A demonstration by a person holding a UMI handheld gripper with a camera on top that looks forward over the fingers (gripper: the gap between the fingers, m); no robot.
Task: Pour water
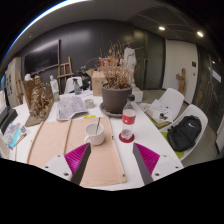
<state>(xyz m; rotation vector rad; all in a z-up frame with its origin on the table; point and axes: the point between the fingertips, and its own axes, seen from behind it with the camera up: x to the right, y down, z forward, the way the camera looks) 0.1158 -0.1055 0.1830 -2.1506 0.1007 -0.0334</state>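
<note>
Jaws spread, holding nothing; your upright bottle point(127, 121) stands ahead, slightly right of centre, cup point(95, 132) just left.

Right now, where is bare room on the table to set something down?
Free: the pale wooden board between the open tool fingers. Crowded beyond: white cup, red-capped clear plastic bottle, grey plant pot.
</note>
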